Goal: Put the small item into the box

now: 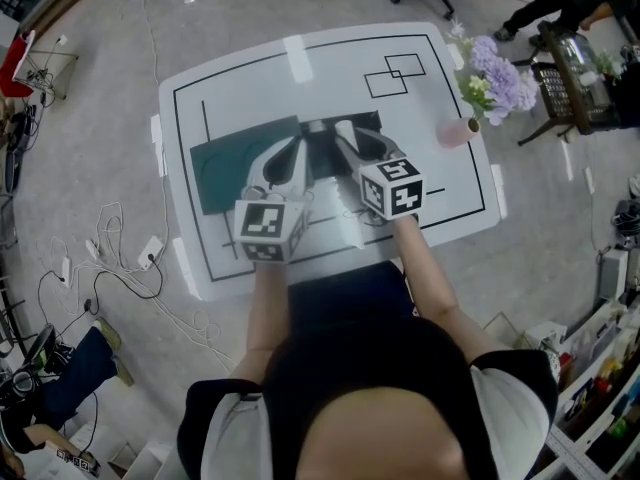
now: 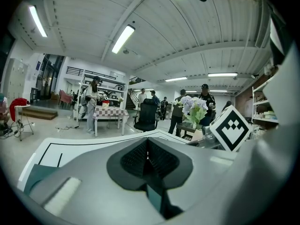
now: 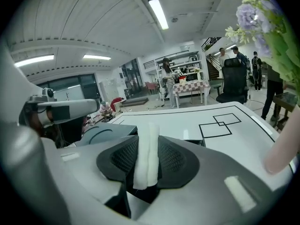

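My right claw (image 3: pixel 148 142) is clenched on the small white folded soft strip (image 3: pixel 144 165), which stands upright between its pads, while the dark green flat box (image 1: pixel 225 163) lies just left of it toward the white desk's (image 1: pixel 330 63) left edge, nearer my closed, empty left claw (image 2: pixel 147 154).

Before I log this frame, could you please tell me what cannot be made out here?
Head view: the left gripper and right gripper cover part of the dark green box; whether it is open is unclear.
Right gripper view: white item, lower end hidden between the fingers.
Right gripper view: the pink vase is blurred, cut by the right edge.
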`<move>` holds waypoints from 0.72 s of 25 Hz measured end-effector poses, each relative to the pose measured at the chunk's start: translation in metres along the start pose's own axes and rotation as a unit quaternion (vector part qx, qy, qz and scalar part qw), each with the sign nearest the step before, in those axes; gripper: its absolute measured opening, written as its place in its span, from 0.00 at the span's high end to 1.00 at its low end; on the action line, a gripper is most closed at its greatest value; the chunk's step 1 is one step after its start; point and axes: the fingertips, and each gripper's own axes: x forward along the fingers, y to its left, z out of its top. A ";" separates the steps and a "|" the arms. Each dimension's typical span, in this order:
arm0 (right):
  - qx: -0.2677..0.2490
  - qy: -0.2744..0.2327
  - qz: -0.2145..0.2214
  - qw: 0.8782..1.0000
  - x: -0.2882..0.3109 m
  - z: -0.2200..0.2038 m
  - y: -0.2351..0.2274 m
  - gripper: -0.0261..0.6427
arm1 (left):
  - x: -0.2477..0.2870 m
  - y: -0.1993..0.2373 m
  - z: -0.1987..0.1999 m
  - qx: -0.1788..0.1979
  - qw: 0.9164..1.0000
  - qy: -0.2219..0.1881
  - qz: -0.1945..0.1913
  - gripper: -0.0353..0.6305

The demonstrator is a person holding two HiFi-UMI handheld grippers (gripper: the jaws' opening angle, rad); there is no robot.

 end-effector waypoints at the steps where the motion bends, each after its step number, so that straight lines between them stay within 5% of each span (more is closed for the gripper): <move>1: -0.003 0.003 0.003 1.000 0.002 0.000 0.000 0.78 | 0.000 0.000 0.000 0.000 1.000 -0.001 0.000 0.93; 18: -0.055 0.111 0.034 0.992 0.036 -0.020 0.002 0.78 | 0.005 0.001 -0.002 0.001 1.000 0.001 0.003 0.93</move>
